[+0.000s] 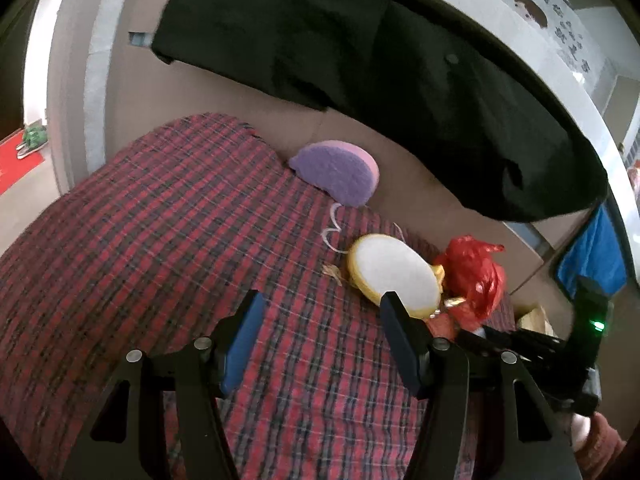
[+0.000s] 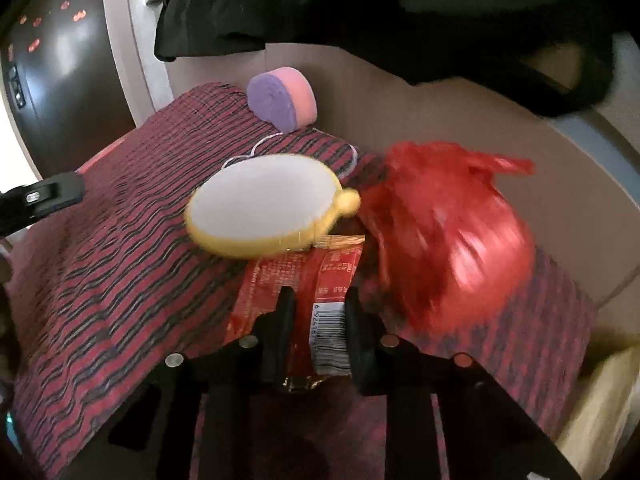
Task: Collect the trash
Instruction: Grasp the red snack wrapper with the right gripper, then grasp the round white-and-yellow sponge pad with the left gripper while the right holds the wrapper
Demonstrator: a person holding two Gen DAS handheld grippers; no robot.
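The right tongs (image 2: 318, 306) pinch a red snack wrapper (image 2: 316, 276), trash lying just ahead beside the red bag (image 2: 448, 236), ready for lifting. The left tongs (image 1: 320, 304) hover wide and empty, clear of the yellow mirror (image 1: 394, 274).

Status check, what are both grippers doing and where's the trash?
Right gripper fingers closed on the red snack wrapper. Left gripper open, empty, above the plaid cloth. Red plastic bag and yellow-rimmed mirror crowd the wrapper.

Dim, fisheye-warped; apparently motion-blurred.
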